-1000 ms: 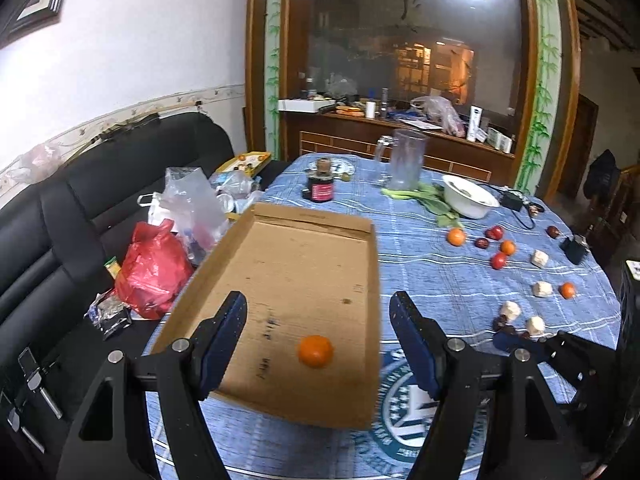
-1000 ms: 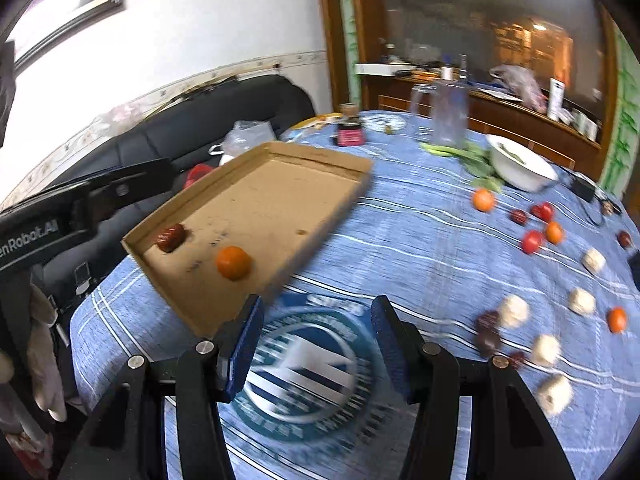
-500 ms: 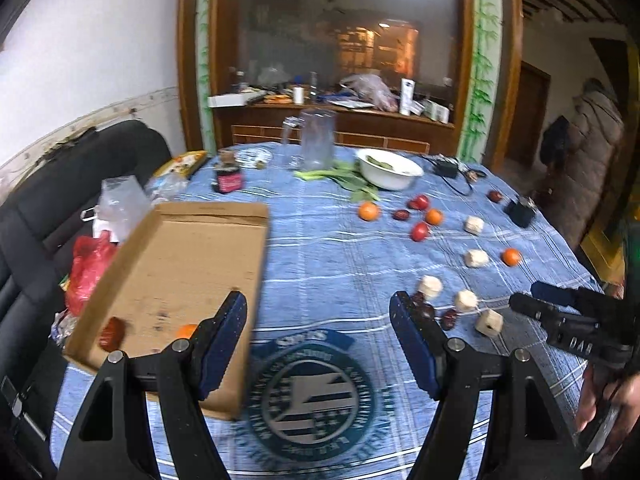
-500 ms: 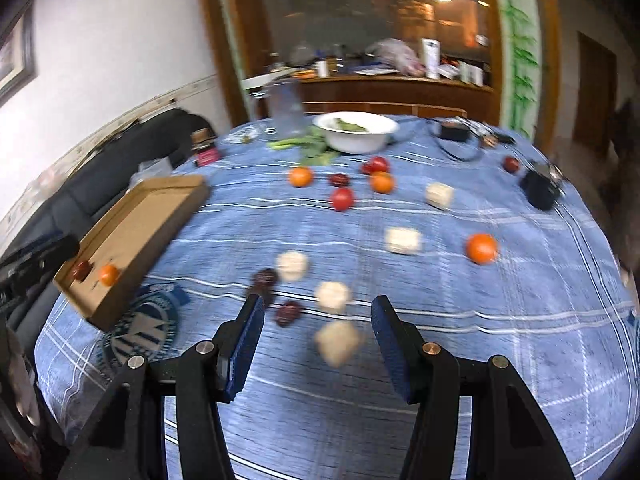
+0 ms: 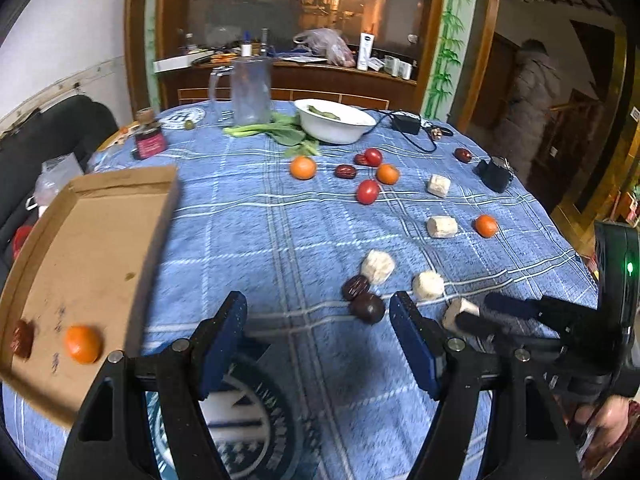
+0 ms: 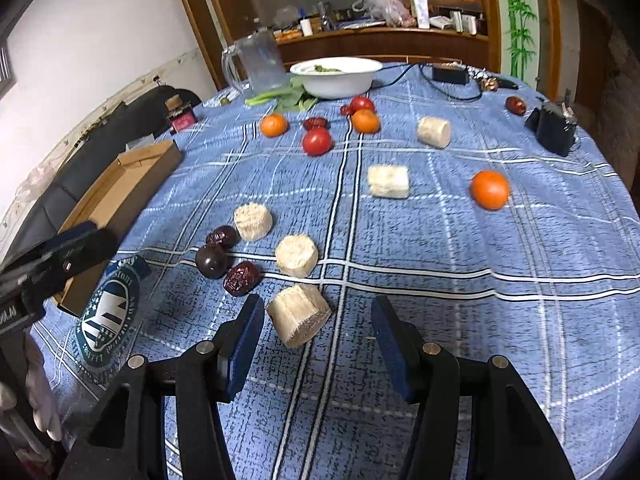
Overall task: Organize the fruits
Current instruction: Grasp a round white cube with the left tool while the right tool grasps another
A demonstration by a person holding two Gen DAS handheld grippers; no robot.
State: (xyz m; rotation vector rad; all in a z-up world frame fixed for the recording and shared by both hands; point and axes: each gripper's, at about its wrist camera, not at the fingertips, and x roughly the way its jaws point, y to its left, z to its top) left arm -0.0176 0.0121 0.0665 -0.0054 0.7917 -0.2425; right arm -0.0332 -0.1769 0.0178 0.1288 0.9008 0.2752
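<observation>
A cardboard tray (image 5: 96,236) at the table's left edge holds a tangerine (image 5: 82,343) and a red date (image 5: 22,339). My left gripper (image 5: 320,336) is open and empty above the blue cloth, just before a dark plum (image 5: 368,307) and a date (image 5: 355,286). My right gripper (image 6: 318,344) is open, its jaws on either side of a pale sugarcane chunk (image 6: 299,314) that lies on the cloth. Other chunks (image 6: 296,255), dates (image 6: 241,277), tangerines (image 6: 489,189) and tomatoes (image 6: 317,141) are scattered further back.
A white bowl (image 5: 336,120), greens (image 5: 276,132), a clear pitcher (image 5: 250,92), a small jar (image 5: 148,140), a black charger with cable (image 5: 406,124) and a black box (image 5: 495,174) stand at the far side. A black sofa (image 5: 52,128) is left of the table.
Both grippers have swung right, away from the tray, and moved in over the scattered fruit. The right gripper has come down around the nearest sugarcane chunk.
</observation>
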